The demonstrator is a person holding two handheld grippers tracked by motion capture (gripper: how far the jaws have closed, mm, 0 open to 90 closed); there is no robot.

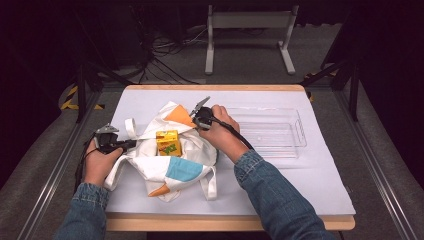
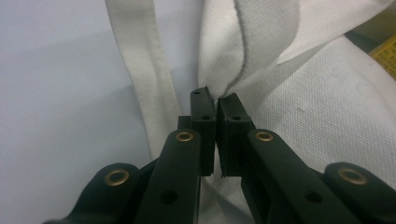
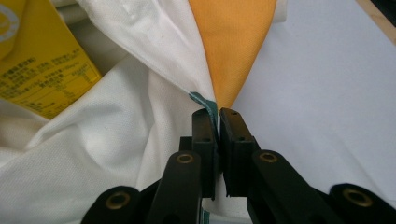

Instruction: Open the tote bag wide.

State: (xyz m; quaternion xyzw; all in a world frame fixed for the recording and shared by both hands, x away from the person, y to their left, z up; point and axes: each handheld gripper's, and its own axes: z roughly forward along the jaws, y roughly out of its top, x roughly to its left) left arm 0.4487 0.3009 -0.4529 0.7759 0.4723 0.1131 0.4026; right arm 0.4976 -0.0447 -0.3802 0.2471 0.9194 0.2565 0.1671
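Note:
A white cloth tote bag (image 1: 170,160) with orange and blue patches lies on the table's left half. A yellow carton (image 1: 168,142) stands in its open mouth, and the carton (image 3: 37,70) shows beside the right jaws. My left gripper (image 1: 131,144) is shut on the bag's left edge; its jaws pinch white fabric (image 2: 217,100) next to a strap (image 2: 144,79). My right gripper (image 1: 196,120) is shut on the bag's far rim, clamping the cloth (image 3: 215,105) where the orange patch (image 3: 231,42) meets white.
A clear plastic tray (image 1: 272,132) lies on the table to the right of the bag, behind the right hand. The white tabletop (image 1: 310,180) has open room at the front right. Stands and cables fill the floor beyond the far edge.

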